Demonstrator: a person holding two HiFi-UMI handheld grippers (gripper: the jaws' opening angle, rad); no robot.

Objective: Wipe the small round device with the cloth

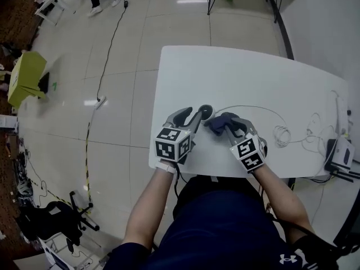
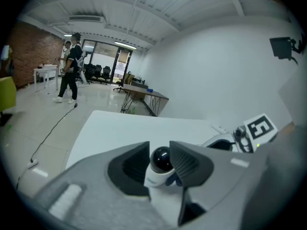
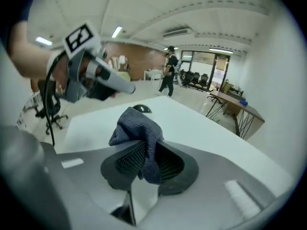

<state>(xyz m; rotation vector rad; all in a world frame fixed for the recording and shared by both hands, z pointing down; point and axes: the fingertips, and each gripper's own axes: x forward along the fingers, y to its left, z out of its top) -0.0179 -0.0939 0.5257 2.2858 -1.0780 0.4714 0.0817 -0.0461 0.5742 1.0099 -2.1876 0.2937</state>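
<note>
- Dark shirt (image 1: 225, 229) and bare forearms (image 1: 147, 198) of the person fill the bottom of the head view. Each hand carries a gripper out over the near edge of a table.
- Largest in the scene is the white table (image 1: 242, 77), lying under and beyond both pairs of jaws. It is mostly bare, with a loose white cable (image 1: 281, 134) off to the outer side of the right jaws.
- Holding the task's object is the left gripper (image 2: 160, 152). Its jaws are partly closed, and the ribbed pads press against either side of the device.
- Beside it, the right gripper (image 3: 146, 150) has its jaws drawn close together, pinching the cloth. The fabric bunches up above and ahead of the jaw tips, and one fold hangs down between them.
- Dark blue-grey, the cloth (image 3: 139, 128) reaches towards the left jaws in the head view and ends just beside the device. Contact cannot be confirmed from there. In the left gripper view, a sliver of dark blue beside the device's lower edge may be the cloth.
- Smallest is the small round device (image 2: 158, 169), a white body topped by a glossy black dome. It stands upright between the left jaws, with the dome near their tips. Whether its base rests on the table cannot be told.
- Progress, as a judgement: both grips are secured and cloth and device are brought together, so wiping looks ready or under way. How much surface is already clean cannot be seen.
</note>
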